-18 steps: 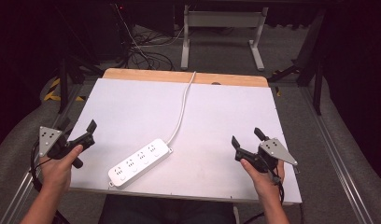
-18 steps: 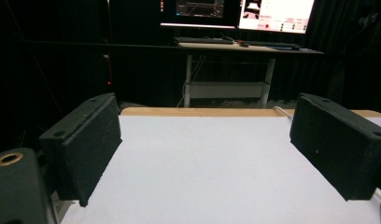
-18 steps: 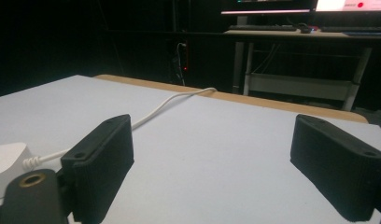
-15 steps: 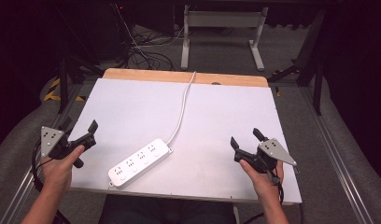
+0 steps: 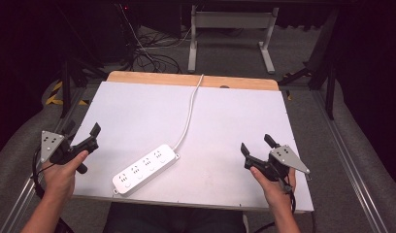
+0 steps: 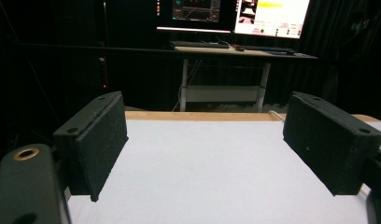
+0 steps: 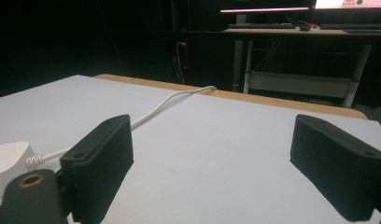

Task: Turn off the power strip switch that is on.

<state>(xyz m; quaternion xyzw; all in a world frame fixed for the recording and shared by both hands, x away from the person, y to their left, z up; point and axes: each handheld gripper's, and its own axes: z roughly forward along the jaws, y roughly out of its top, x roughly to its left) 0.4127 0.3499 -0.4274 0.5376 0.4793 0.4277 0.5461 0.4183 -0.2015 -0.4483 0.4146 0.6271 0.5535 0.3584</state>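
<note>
High view: both tools are seen held low over the near part of the counter (image 5: 138, 111), one at each side, with the white power strip (image 5: 145, 169) lying between them on the white surface. The left tool (image 5: 82, 133) is held at the near left corner, its jaws spread wide with nothing between them; the right tool (image 5: 256, 144) is held near the right edge, its jaws likewise spread and empty. Compared with half a second ago, very little has been altered: the left tool has been drawn slightly toward the near edge, the right tool has hardly been shifted, and the power strip has been left where it lay. From this it is judged that the work has not yet been started and that both tools are merely being readied, well apart from the strip.

The strip lies slantwise near the front of the counter, its white cord (image 5: 189, 114) being led away over the far wooden edge (image 5: 191, 79). In the right gripper view the end of the power strip (image 7: 9, 161) and the cord (image 7: 165, 103) are seen to the left, apart from the jaws.

The counter is covered by a plain white board. Around it the room is kept dark; a desk frame (image 5: 230, 34) and loose cables (image 5: 147, 53) are seen on the floor beyond, and lit monitors (image 6: 268, 16) are seen in the left gripper view.
</note>
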